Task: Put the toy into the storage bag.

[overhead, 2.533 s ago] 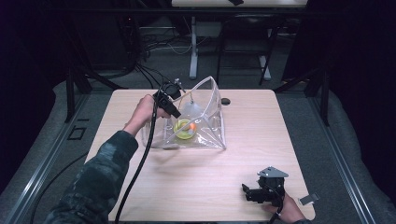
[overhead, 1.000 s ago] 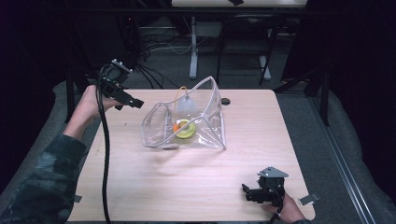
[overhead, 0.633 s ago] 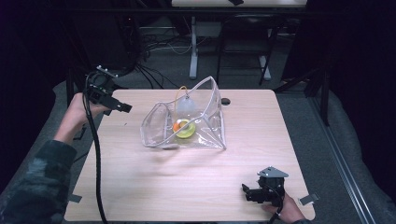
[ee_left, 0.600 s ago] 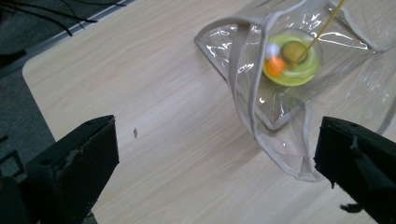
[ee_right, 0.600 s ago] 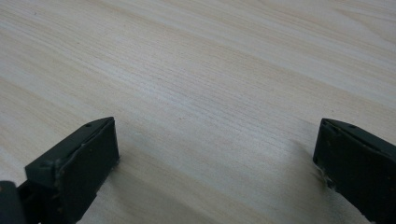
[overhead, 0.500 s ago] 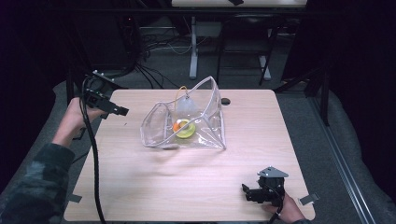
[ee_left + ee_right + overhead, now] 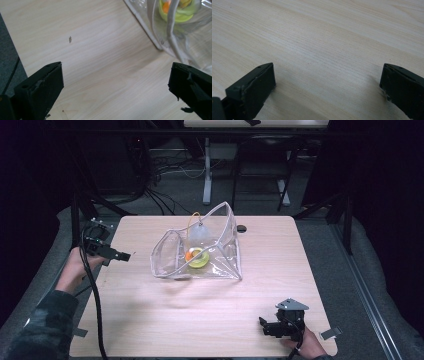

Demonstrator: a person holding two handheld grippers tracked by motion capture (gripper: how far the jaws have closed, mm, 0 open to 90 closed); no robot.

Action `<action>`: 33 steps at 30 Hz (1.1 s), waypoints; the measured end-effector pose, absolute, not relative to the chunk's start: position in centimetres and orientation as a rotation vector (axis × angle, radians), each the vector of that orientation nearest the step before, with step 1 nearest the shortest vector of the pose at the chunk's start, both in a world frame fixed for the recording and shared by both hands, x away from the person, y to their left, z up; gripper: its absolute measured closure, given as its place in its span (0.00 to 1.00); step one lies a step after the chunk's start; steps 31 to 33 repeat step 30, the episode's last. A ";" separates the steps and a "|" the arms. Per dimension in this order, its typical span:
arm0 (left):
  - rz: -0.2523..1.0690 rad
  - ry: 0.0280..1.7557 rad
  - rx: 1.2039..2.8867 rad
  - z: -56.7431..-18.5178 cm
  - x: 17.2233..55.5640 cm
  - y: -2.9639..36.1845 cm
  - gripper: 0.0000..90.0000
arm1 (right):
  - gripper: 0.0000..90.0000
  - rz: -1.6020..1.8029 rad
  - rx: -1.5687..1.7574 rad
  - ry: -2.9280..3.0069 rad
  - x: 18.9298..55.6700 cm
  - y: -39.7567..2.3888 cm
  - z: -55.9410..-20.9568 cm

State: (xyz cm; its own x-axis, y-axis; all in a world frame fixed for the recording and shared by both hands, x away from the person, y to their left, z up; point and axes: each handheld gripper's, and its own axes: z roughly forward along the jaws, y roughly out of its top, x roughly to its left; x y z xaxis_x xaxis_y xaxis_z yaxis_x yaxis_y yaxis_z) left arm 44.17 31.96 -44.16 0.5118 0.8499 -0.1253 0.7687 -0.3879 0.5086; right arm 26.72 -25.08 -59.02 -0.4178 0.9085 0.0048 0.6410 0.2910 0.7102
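Between the wide-parted jaws of the left gripper (image 7: 121,255), at nine o'clock, lies only bare pale wood-grain surface (image 7: 200,320); the right gripper (image 7: 263,325), at five o'clock, is equally spread and empty. At centre the clear, soft plastic bag (image 7: 220,265) gapes open, holding a yellow-green ring (image 7: 198,258) and an orange piece. Loading looks finished; closing may remain.

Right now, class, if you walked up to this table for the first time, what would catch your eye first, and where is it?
First, the clear plastic bag standing open at the middle of the wooden table, with a yellow-green ring and something orange inside. Next, the two black grippers: the left gripper held at the table's left edge, pointing toward the bag, and the right gripper low at the near right corner. Both have their jaws wide apart and empty.
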 end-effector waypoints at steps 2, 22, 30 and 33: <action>0.204 1.322 2.246 -45.1 43.7 32.2 0.00 | 0.00 0.905 1.390 2.164 26.7 -25.1 -59.0; 0.178 1.391 2.158 -52.8 39.6 33.7 0.00 | 0.00 0.905 1.389 2.162 26.7 -25.1 -59.0; 0.202 1.396 2.131 -54.2 39.0 34.1 0.00 | 0.00 0.904 1.390 2.165 26.7 -25.1 -59.0; 0.202 1.396 2.131 -54.2 39.0 34.1 0.00 | 0.00 0.904 1.390 2.165 26.7 -25.1 -59.0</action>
